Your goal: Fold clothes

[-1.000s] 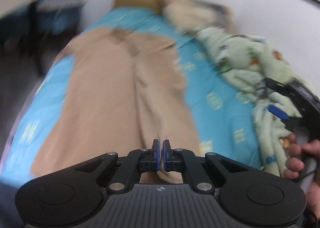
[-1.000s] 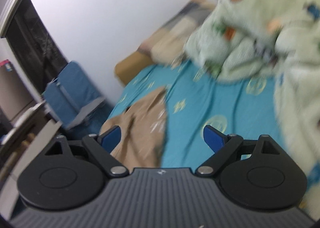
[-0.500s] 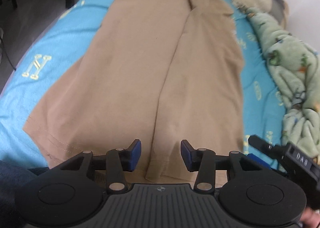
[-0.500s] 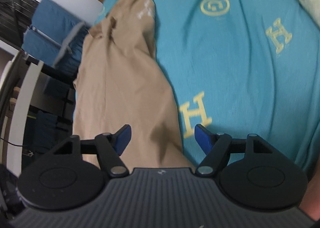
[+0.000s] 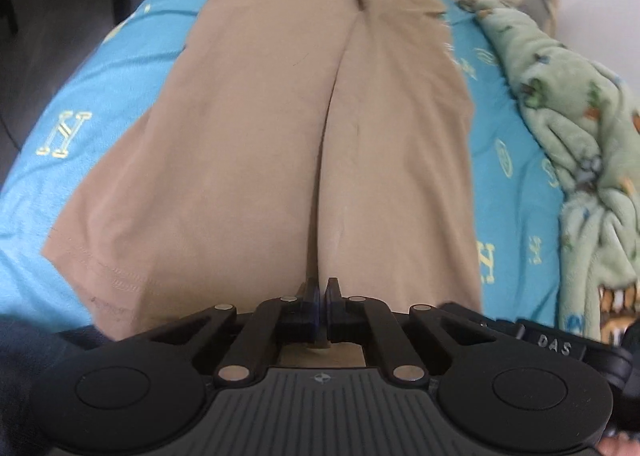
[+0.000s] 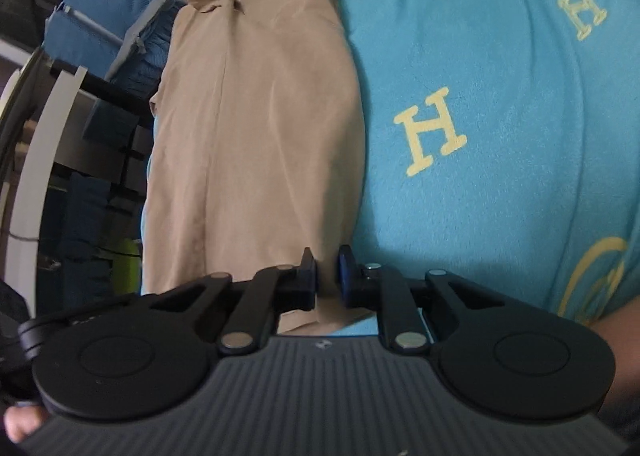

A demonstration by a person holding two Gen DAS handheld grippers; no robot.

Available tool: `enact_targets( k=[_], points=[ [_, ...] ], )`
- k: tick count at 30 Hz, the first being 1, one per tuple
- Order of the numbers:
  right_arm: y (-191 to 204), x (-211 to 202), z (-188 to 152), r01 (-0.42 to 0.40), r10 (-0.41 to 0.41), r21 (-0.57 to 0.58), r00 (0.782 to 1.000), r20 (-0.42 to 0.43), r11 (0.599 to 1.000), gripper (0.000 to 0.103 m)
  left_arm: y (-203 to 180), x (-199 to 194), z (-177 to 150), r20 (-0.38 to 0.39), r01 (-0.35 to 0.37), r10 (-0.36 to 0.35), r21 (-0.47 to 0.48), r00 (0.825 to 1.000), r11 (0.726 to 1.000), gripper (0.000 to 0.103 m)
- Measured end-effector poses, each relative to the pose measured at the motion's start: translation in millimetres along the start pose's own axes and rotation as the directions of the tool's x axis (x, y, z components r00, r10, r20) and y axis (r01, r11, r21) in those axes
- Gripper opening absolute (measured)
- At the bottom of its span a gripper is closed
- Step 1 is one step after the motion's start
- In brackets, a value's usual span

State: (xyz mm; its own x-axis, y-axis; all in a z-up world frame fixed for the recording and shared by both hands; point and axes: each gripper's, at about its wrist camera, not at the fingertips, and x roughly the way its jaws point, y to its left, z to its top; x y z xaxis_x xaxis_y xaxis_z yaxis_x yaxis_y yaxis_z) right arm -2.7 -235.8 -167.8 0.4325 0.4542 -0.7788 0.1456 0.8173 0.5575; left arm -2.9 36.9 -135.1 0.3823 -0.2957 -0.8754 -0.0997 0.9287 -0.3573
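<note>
Your left tool (image 5: 322,298) is pinched together on the near hem of the tan shirt (image 5: 280,128), lying along the bed's (image 6: 500,96) near edge. Your right tool (image 6: 327,270) clamps the hem's corner; its body hides the hem.

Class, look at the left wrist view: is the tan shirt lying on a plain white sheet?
No. The tan shirt lies spread on a turquoise sheet printed with yellow letters and round emblems.

Place: home bedroom | Evidence: bed sheet (image 6: 500,76) patterned turquoise | green blanket (image 5: 580,128) bunched on it | blue chair (image 6: 100,12) seen beside it
</note>
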Motion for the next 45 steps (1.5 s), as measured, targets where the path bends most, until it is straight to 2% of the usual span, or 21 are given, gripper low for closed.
enact_targets(
  k=[2, 4, 6, 7, 8, 9, 10, 11, 12, 16, 21, 23, 26, 28, 30, 35, 37, 38, 39, 42, 45],
  points=[
    [9, -3, -7, 0.019, -0.018, -0.044, 1.0, 0.011, 0.999, 0.014, -3, -6, -7, -0.002, -0.008, 0.008, 0.034, 1.0, 0.999, 0.004],
    [18, -11, -9, 0.065, -0.061, -0.074, 0.996, 0.058, 0.995, 0.017, -9, -13, -13, -0.003, -0.002, 0.002, 0.066, 1.0, 0.998, 0.004],
    [25, -24, -7, 0.067, -0.06, -0.073, 0.993, 0.098, 0.995, 0.017, -20, -26, -19, 0.044, -0.005, -0.001, 0.134, 0.999, 0.991, 0.012],
    [30, -32, -5, 0.061, -0.053, -0.074, 0.992, 0.111, 0.995, 0.019, -26, -33, -21, 0.069, -0.009, -0.002, 0.163, 0.998, 0.987, 0.02],
    [34, -40, -3, 0.055, -0.045, -0.075, 0.991, 0.124, 0.996, 0.024, -31, -41, -22, 0.095, -0.016, -0.002, 0.179, 0.995, 0.984, 0.033],
    [39, -49, -2, 0.05, -0.038, -0.084, 0.989, 0.14, 0.995, 0.029, -36, -49, -23, 0.122, -0.023, -0.001, 0.194, 0.993, 0.981, 0.04],
    [46, -59, -1, 0.053, -0.034, -0.112, 0.986, 0.164, 0.992, 0.046, -42, -57, -24, 0.148, -0.03, -0.001, 0.209, 0.989, 0.977, 0.049],
    [55, -70, 1, 0.071, -0.041, -0.146, 0.979, 0.198, 0.987, 0.068, -47, -65, -25, 0.174, -0.037, -0.002, 0.222, 0.985, 0.974, 0.051],
    [64, -81, 4, 0.094, -0.051, -0.174, 0.97, 0.239, 0.98, 0.078, -51, -75, -25, 0.196, -0.037, -0.008, 0.224, 0.981, 0.974, 0.051],
    [89, -129, 20, 0.139, -0.039, -0.246, 0.927, 0.373, 0.959, 0.076, -68, -110, -23, 0.287, -0.023, -0.047, 0.237, 0.957, 0.971, 0.065],
    [117, -183, 35, 0.17, -0.011, -0.289, 0.878, 0.479, 0.942, 0.076, -85, -142, -12, 0.374, 0.002, -0.1, 0.252, 0.922, 0.968, 0.073],
    [130, -198, 37, 0.186, -0.002, -0.306, 0.857, 0.516, 0.934, 0.076, -81, -149, -3, 0.395, 0.013, -0.11, 0.242, 0.912, 0.97, 0.082],
    [147, -210, 40, 0.202, 0.017, -0.332, 0.833, 0.553, 0.922, 0.076, -69, -155, 13, 0.429, 0.013, -0.108, 0.218, 0.897, 0.976, 0.083],
    [162, -210, 46, 0.221, 0.022, -0.36, 0.826, 0.563, 0.907, 0.076, -61, -160, 24, 0.451, 0.014, -0.106, 0.202, 0.886, 0.979, 0.083],
    [175, -200, 58, 0.234, 0.024, -0.382, 0.827, 0.561, 0.894, 0.076, -52, -164, 35, 0.473, 0.016, -0.103, 0.185, 0.875, 0.983, 0.084],
    [206, -143, 96, 0.224, 0.045, -0.443, 0.853, 0.52, 0.868, 0.076, -31, -173, 61, 0.525, 0.02, -0.093, 0.144, 0.846, 0.989, 0.085],
    [219, -108, 112, 0.233, 0.038, -0.476, 0.869, 0.493, 0.848, 0.076, -12, -162, 71, 0.528, 0.016, -0.076, 0.117, 0.846, 0.993, 0.085],
    [227, -86, 119, 0.246, 0.029, -0.502, 0.878, 0.477, 0.829, 0.076, -4, -156, 76, 0.518, 0.007, -0.067, 0.116, 0.853, 0.993, 0.085],
    [233, -63, 127, 0.256, 0.017, -0.527, 0.889, 0.457, 0.81, 0.076, 3, -149, 81, 0.511, -0.003, -0.059, 0.118, 0.858, 0.993, 0.085],
    [253, 12, 150, 0.252, -0.008, -0.602, 0.926, 0.378, 0.758, 0.076, 23, -130, 90, 0.512, -0.043, -0.041, 0.15, 0.858, 0.988, 0.085],
    [275, 91, 167, 0.225, -0.021, -0.695, 0.957, 0.289, 0.683, 0.075, 45, -113, 100, 0.504, -0.05, -0.02, 0.124, 0.863, 0.991, 0.086]
  ],
)
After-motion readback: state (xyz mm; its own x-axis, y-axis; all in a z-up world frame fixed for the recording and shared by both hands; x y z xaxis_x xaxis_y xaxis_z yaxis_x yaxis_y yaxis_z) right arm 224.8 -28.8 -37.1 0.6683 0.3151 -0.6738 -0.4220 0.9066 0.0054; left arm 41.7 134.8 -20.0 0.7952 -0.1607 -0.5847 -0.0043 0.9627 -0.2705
